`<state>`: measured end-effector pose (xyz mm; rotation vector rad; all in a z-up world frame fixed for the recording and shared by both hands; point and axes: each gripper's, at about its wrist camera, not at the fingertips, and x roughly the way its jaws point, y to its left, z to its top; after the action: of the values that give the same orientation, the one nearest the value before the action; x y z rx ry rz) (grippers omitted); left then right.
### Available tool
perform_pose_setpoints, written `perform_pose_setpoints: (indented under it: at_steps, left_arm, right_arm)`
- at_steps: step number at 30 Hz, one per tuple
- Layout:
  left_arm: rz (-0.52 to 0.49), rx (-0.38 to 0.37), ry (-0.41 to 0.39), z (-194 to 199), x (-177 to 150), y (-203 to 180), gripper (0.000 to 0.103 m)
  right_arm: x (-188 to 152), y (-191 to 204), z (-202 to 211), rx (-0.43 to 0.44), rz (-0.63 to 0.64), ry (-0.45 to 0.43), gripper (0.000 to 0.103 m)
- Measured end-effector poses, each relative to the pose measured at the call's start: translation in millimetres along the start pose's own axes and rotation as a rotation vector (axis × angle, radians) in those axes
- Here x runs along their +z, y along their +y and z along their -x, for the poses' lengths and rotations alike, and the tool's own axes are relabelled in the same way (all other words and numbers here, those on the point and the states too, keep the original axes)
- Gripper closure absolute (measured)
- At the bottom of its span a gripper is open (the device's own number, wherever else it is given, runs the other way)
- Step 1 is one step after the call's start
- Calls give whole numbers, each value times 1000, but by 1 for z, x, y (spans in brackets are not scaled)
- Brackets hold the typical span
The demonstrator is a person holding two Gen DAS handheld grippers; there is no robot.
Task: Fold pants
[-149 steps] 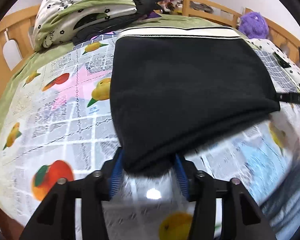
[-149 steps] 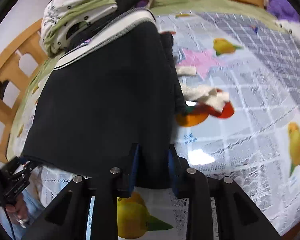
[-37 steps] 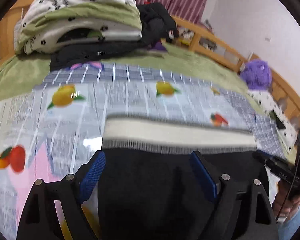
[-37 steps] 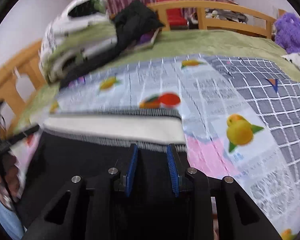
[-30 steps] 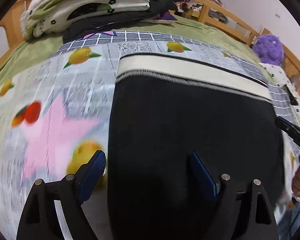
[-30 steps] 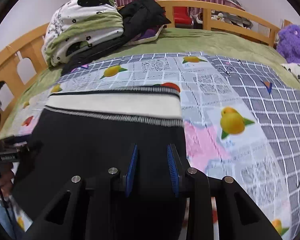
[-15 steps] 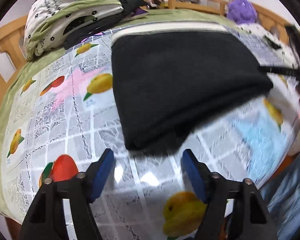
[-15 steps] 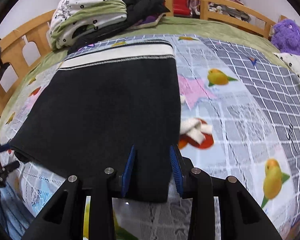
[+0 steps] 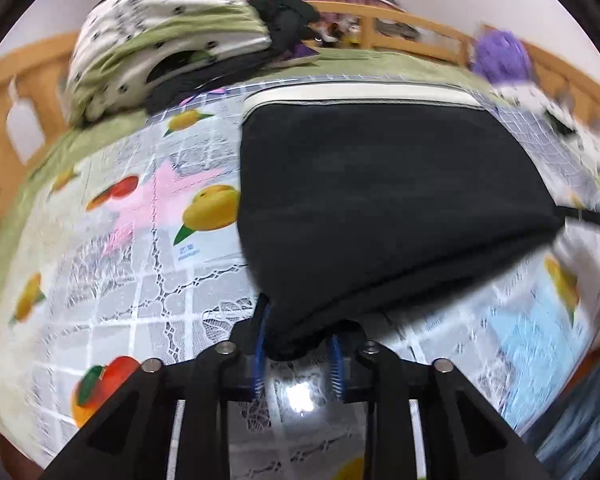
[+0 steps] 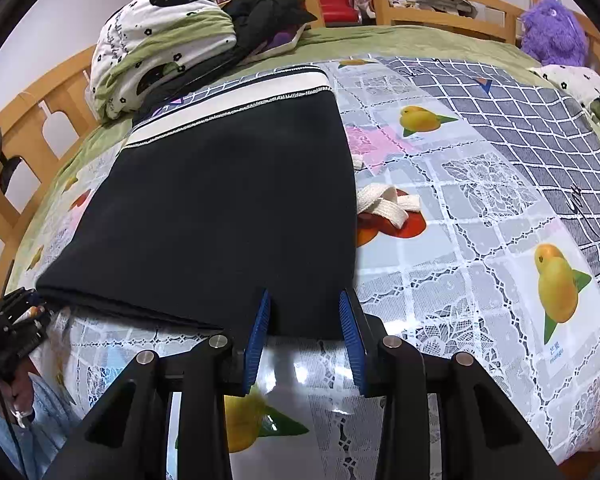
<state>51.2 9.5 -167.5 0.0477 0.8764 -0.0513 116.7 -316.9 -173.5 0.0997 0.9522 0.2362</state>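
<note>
A fruit-print tablecloth (image 10: 480, 208) is covering the bed; folded bedding (image 10: 160, 36) and what looks like a purple plush toy (image 10: 554, 32) are sitting behind.

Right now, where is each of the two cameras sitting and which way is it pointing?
Left wrist: low at the near edge of the bed, facing the headboard; left gripper closed on the black pants' near left corner.
Right wrist: low at the near edge, facing the same way; right gripper astride the pants' near right corner; the person's other hand shows far left.
Shared: pants, white waistband, folded quilt, purple plush.
</note>
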Motion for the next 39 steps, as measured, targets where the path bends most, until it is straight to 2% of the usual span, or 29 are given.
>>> perform_pose_setpoints:
  at_steps: [3,7,11,12,14,15,18,20,22,24,26,28,30,32,34,36,37,39]
  left_arm:
    - [-8,17,25,-11,-10,1,82]
    - [-6,31,58,4,-17,2,79]
    - [20,-5,4,38,-22,13,78]
    - [24,-29,-18,47,-20,16,75]
    - [56,-56,-58,61,-14,19,59]
    - [65,-65,-75,63,-10,19,59]
    - [70,-79,-90,55,16,8,59]
    - [62,-119,-97,46,29,-2,59]
    - [41,-104,-92,29,39,-14,59]
    - [8,-47,-41,4,36,-24,59]
    - [24,-59,19,-15,21,-23,56]
    - [13,-56,-22,-9,13,-23,56]
    - [-3,-51,-8,-3,14,-25,57]
    - [22,-83,3,3,22,-19,56]
    - [59,-125,11,7,31,-11,55]
    - [93,-143,7,7,42,-3,51]
    - [101,-139,1,6,49,0,49]
    - [95,-102,-3,-2,70,4,48]
  right_arm:
    - [1,-1,-4,0,-6,11,67]
    - [2,-5,-6,-4,-4,30,67]
    - [7,-9,17,23,-19,-67,67]
    - [8,-9,18,27,-22,-78,67]
    - [11,-8,17,32,-26,-90,67]
    - [12,-7,16,30,-26,-91,67]
    - [16,-2,9,30,-23,-93,67]
    - [17,2,6,25,-17,-103,67]
    - [16,9,-1,20,5,-105,67]
    - [12,15,-11,10,44,-91,67]
    - [7,16,-21,-36,81,-53,70]
    - [3,16,-31,-59,90,23,70]
    - [-1,18,-27,-72,101,18,70]
    - [1,20,-23,-67,109,30,70]
    - [10,14,-8,12,69,9,71]
    - [21,9,8,63,41,-63,66]
    - [31,8,18,55,42,-112,64]
    - [47,9,23,36,63,-156,64]
